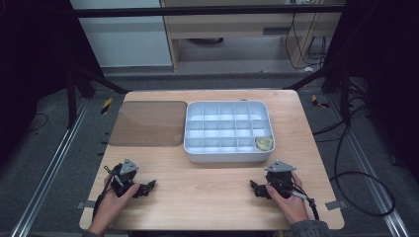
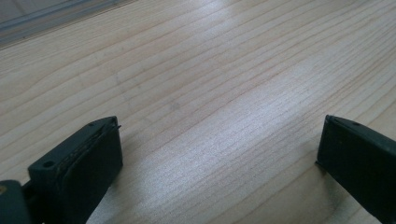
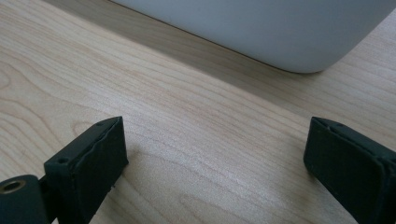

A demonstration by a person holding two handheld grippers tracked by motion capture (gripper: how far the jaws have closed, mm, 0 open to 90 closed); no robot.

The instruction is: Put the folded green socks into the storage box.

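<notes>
From above: one white divided tray [image 1: 228,129], one pale round piece [image 1: 264,142] in its near-right compartment, one brown lid [image 1: 148,123] beside it. My right claw [image 3: 215,149] sees just the tray's wall. Left claw [image 2: 219,149], bare counter [image 2: 196,84]. Both spread, empty.

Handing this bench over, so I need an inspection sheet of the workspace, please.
Surface: wooden table, bare at the near side.
Job's things: white compartment tray; a pale round item in its near right corner cell.
Clutter: brown translucent lid flat left of the tray.
Grippers: left tongs and right tongs open, holding nothing.
Cables: black cable off the table's right.
Surroundings: dark frame, grey floor.
</notes>
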